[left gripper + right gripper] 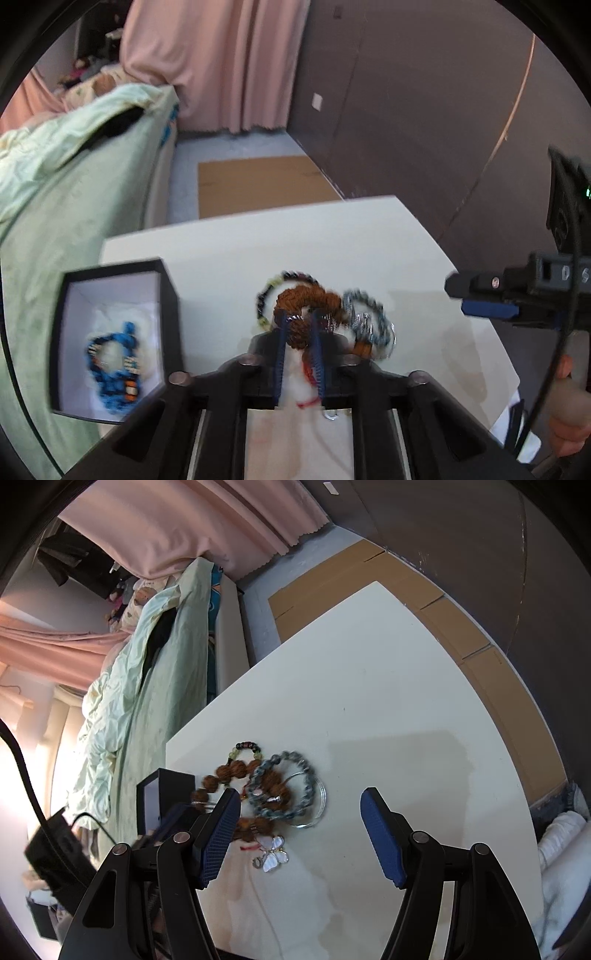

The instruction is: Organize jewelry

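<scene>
My left gripper [298, 325] is shut on a brown beaded bracelet [306, 302] in a pile of jewelry on the white table [332, 236]. A dark bead bracelet with yellow-green beads [266, 295] and a grey-blue beaded bracelet [369, 317] lie against it. A black box [110, 332] at the left holds a blue bracelet [110, 369]. My right gripper [299, 819] is open and empty above the table, just right of the pile. There the brown bracelet [229, 771], the grey-blue bracelet [284, 786] and a butterfly pendant [271, 856] show.
A bed with a green quilt [55, 206] runs along the table's left side. Flat cardboard [258, 184] lies on the floor beyond the table. A dark wall [424, 110] stands at the right. The right gripper's body [517, 295] is at the right of the pile.
</scene>
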The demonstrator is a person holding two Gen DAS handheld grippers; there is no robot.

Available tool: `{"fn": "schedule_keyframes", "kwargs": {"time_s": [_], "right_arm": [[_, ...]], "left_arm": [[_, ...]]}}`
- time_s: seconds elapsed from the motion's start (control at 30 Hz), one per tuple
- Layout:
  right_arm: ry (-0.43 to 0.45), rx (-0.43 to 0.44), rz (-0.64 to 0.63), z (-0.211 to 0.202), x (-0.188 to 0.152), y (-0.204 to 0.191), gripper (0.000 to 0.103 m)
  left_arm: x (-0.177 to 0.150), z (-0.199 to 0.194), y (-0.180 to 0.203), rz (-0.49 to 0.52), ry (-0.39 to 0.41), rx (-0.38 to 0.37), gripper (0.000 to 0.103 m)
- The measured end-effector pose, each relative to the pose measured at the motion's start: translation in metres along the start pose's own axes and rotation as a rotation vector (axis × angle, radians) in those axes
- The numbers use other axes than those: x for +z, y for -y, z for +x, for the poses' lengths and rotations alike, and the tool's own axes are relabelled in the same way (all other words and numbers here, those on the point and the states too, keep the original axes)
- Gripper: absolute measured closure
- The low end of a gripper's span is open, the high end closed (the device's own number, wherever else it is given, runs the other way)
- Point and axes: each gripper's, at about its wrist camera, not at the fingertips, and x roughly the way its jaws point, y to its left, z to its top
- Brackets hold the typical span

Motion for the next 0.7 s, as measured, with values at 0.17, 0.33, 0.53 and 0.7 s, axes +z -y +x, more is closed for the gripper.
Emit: {"fn": "schedule_keyframes", "kwargs": {"time_s": [0.17,0.33,0.53,0.7], "right_arm": [[0.002,-0.005,-0.004,-0.001,-0.002,0.000,0.035],[-0.008,-0.012,-0.016,0.002,-0.006,-0.004,0.035],[-0.016,-0.012,-0.014,0.006,-0.005,-0.007,0.035],[-0.019,-0.006,-0.017,0.008,-0.002,-0.008,0.035]], "left_arm": [[0.011,-0.020,-0.019,-0.047,0.054,-0.011,0.103],[0.012,-0.008,-0.029,-0.107,-0.011,-0.021,0.103],[0.010,0.016,-0.023,-0.113,-0.102,-0.047,0.061],[0.011,0.027,-0.015,-0.085,-0.096,-0.037,0.041]]}}
